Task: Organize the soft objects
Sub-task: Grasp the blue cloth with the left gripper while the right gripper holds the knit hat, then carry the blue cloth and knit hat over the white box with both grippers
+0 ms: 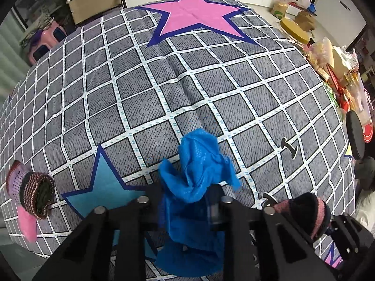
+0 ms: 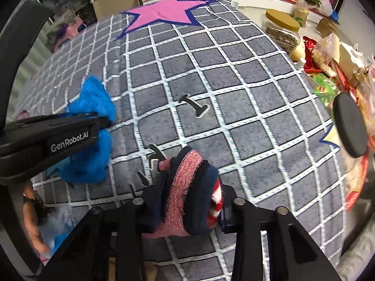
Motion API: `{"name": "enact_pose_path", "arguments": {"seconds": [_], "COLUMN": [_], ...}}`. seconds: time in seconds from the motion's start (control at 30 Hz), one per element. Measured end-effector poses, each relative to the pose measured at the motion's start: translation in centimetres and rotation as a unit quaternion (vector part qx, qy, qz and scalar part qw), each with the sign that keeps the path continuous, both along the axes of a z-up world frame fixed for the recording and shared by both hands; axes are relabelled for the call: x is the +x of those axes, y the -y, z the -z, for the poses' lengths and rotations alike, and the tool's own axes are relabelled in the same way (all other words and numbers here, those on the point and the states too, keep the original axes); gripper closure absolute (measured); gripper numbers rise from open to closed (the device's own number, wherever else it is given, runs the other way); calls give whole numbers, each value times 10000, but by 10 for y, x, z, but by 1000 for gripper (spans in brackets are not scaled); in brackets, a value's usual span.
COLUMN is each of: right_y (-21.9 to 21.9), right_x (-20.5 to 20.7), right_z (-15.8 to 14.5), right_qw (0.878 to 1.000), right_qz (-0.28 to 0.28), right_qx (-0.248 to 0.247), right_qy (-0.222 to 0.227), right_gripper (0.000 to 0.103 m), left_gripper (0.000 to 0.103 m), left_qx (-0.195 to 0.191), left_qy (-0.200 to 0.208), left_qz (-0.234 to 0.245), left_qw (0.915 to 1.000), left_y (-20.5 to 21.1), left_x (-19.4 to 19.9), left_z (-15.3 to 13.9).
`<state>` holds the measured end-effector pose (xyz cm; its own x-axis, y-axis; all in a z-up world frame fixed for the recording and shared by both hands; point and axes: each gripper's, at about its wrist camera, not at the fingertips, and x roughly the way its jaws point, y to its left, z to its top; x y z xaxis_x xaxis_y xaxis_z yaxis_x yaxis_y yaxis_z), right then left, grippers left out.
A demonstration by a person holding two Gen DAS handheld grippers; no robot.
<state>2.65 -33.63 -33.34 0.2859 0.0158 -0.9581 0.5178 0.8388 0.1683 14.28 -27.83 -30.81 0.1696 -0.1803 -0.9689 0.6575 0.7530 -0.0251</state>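
My left gripper (image 1: pixel 187 201) is shut on a crumpled blue cloth (image 1: pixel 199 164), held above the grey checked blanket (image 1: pixel 140 93). The cloth (image 2: pixel 93 103) and the left gripper (image 2: pixel 103 121) also show at the left of the right wrist view. My right gripper (image 2: pixel 187 203) is shut on a pink, navy and red-striped knitted sock (image 2: pixel 187 187). That sock (image 1: pixel 311 210) shows at the lower right of the left wrist view. A rolled brown, purple and pink knitted sock (image 1: pixel 32 192) lies on the blanket at the far left edge.
The blanket has a pink star (image 1: pixel 194 16) at the far end and a blue star (image 1: pixel 103 187) near me. Jars, bags and packets (image 2: pixel 328 53) crowd the right side. A pink stool (image 1: pixel 44 39) stands beyond the left edge.
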Motion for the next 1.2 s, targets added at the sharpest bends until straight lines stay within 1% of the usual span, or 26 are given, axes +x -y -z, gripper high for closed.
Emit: {"name": "enact_pose_path", "arguments": {"seconds": [0.03, 0.13, 0.2, 0.27, 0.37, 0.5, 0.53, 0.6, 0.63, 0.67, 0.73, 0.8, 0.83, 0.9, 0.93, 0.97, 1.0, 1.03, 1.07, 1.1, 1.2], "right_y": [3, 10, 14, 15, 19, 23, 21, 17, 13, 9, -4, -23, -34, -57, -75, -94, -116, -136, -153, -177, -228], "right_x": [-2, -7, -9, -11, -15, -20, -20, -19, -19, -19, -17, -15, -12, -10, -7, -5, -2, 0, 1, 3, 7], "right_z": [1, -1, -5, -11, -25, -50, -60, -80, -94, -106, -132, -154, -166, -186, -198, -206, -215, -223, -229, -238, -249], "right_qw": [9999, 9991, 9992, 9992, 9986, 9957, 9947, 9926, 9906, 9886, 9832, 9775, 9730, 9613, 9524, 9445, 9322, 9206, 9105, 8955, 8724], "right_qz": [71, 86, 136, 142, 111, -58, -170, -380, -515, -634, -935, -1269, -1464, -1835, -2156, -2423, -2786, -3086, -3307, -3577, -3997], "right_qx": [130, 352, 302, 245, 203, 334, 341, 329, 351, 400, 511, 558, 670, 900, 929, 922, 960, 1027, 1118, 1300, 1451], "right_qy": [77, 199, 226, 284, 485, 861, 953, 1109, 1216, 1308, 1484, 1587, 1655, 1847, 1947, 2016, 2101, 2161, 2216, 2305, 2409], "right_gripper": [72, 78, 79, 79, 79, 79, 79, 79, 79, 79, 79, 79, 79, 79, 79, 79, 79, 79, 79, 79, 79], "left_gripper": [85, 86, 87, 87, 87, 87, 87, 87, 87, 87, 87, 87, 87, 87, 87, 87, 87, 87, 87, 87, 87], "left_qx": [-9, -129, -293, -441, -610, -947, -994, -1079, -1081, -1071, -1055, -990, -941, -679, -579, -453, -375, -269, -222, -167, 75], "left_qy": [-53, -355, -477, -516, -433, -321, -298, -147, -66, 80, 227, 367, 435, 730, 849, 980, 1006, 1027, 1048, 1069, 1170], "left_qz": [-41, -291, -512, -664, -738, -876, -910, -989, -1028, -1145, -1379, -1709, -1830, -2308, -2506, -2858, -3081, -3373, -3539, -3788, -4177], "left_qw": [10000, 9989, 9971, 9955, 9945, 9911, 9904, 9891, 9888, 9876, 9845, 9796, 9776, 9679, 9626, 9522, 9453, 9354, 9291, 9192, 9010], "left_y": [-4, -18, -31, -43, -60, -82, -85, -100, -102, -117, -134, -168, -183, -228, -247, -278, -296, -320, -336, -358, -402], "left_x": [2, 13, 16, 19, 19, 18, 17, 12, 8, 2, -9, -24, -30, -51, -60, -75, -84, -96, -103, -113, -128], "left_z": [-2, -2, -4, -12, -29, -62, -69, -94, -103, -121, -142, -168, -177, -200, -208, -219, -225, -231, -234, -235, -231]}}
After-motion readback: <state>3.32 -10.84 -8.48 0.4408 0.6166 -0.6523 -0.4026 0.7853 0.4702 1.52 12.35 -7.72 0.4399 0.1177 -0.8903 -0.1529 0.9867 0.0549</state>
